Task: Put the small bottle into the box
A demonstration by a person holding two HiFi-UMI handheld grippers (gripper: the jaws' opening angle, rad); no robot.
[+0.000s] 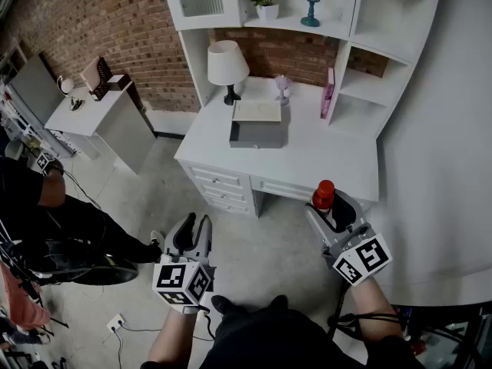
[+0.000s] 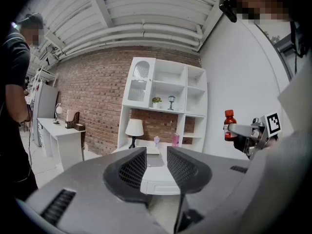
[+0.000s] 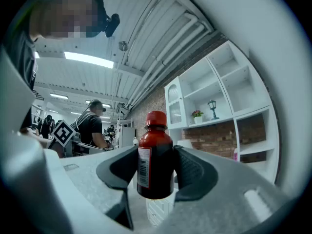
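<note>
My right gripper [image 1: 329, 206] is shut on the small bottle [image 1: 324, 194], dark red with a red cap and a white label. It holds the bottle upright in the air above the front right corner of the white desk [image 1: 330, 160]. In the right gripper view both pads press the sides of the bottle [image 3: 156, 160]. The grey box [image 1: 259, 134] stands open at the back middle of the desk, its white lid [image 1: 257, 111] behind it. My left gripper [image 1: 194, 225] hangs lower left, in front of the desk drawers, jaws [image 2: 156, 165] a little apart and empty. The bottle [image 2: 229, 126] also shows in the left gripper view.
A white lamp [image 1: 227, 64], a small purple ornament [image 1: 282, 87] and a pink book [image 1: 328, 92] stand at the back of the desk under a white shelf unit [image 1: 384, 21]. A white side table [image 1: 100, 114] and a person [image 1: 31, 198] are at the left.
</note>
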